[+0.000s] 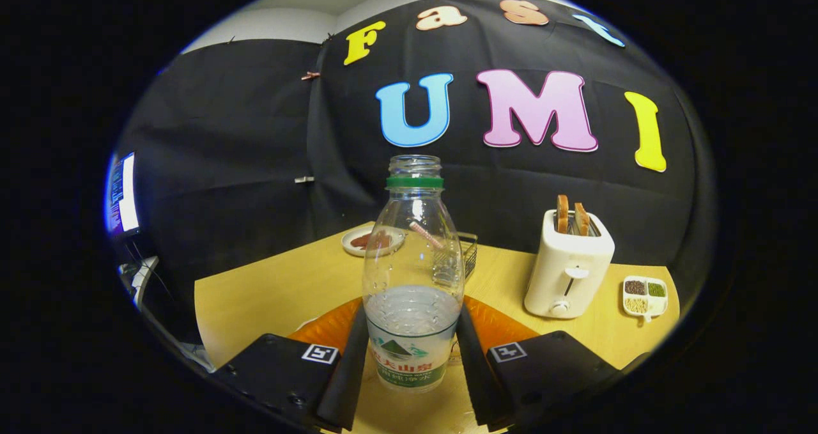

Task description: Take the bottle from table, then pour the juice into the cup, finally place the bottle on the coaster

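— What's the setting?

— A yellow wooden table fills the lower half of the frame, backed by black cloth walls that meet in a corner at upper left of centre. At far left, against the cloth, a lit screen stands off the table's edge.

— And the gripper?

— The gripper sits at bottom centre, its two fingers pressed against either side of the bottle, so it is clamped on the labelled lower part. The bottle stands upright in the middle of the frame, clear plastic, green ring at the neck, cap off, and holds clear liquid up to roughly a third of its height.

— Is the bottle on the table?

— I cannot tell whether its base touches the wood. Behind its lower part lies an orange coaster, showing on both sides of the bottle.

— The cup?

— A bit of clear glass shows just right of the bottle's base, but I cannot tell what it is.

— What else?

— Right of centre a white toaster with two slices of bread up. At far right, a small white divided dish of grains. Behind the bottle, a wire basket, and left of it a plate with something reddish on it.
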`<state>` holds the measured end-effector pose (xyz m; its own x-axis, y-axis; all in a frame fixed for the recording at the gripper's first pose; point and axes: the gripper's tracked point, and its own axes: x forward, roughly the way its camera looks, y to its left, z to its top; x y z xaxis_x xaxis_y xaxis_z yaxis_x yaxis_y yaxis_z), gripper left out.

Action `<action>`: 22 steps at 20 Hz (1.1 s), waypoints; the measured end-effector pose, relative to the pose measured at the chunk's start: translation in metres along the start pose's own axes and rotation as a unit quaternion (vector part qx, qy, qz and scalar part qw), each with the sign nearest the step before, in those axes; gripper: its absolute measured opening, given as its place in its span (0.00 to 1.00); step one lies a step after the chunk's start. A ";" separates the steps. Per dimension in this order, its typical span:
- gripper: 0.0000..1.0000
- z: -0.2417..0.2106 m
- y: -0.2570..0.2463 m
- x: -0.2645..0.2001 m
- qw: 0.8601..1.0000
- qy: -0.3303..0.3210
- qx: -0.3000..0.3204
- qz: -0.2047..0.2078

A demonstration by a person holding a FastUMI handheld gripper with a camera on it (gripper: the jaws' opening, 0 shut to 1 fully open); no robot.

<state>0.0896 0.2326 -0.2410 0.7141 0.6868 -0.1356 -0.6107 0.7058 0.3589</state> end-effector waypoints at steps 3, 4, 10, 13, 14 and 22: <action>0.71 0.007 -0.015 0.018 1.000 -0.019 -0.001 -0.006; 0.71 0.008 -0.019 0.023 1.000 -0.023 -0.003 -0.008; 0.72 -0.007 -0.034 0.049 0.999 -0.030 -0.008 -0.015; 0.72 -0.012 -0.043 0.061 0.999 -0.034 -0.012 -0.021; 0.73 -0.015 -0.046 0.064 0.999 -0.034 -0.014 -0.023; 0.73 -0.036 -0.056 0.076 0.999 -0.022 -0.004 -0.030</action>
<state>0.1656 0.2512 -0.3050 0.7638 0.6349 -0.1162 -0.5686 0.7470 0.3444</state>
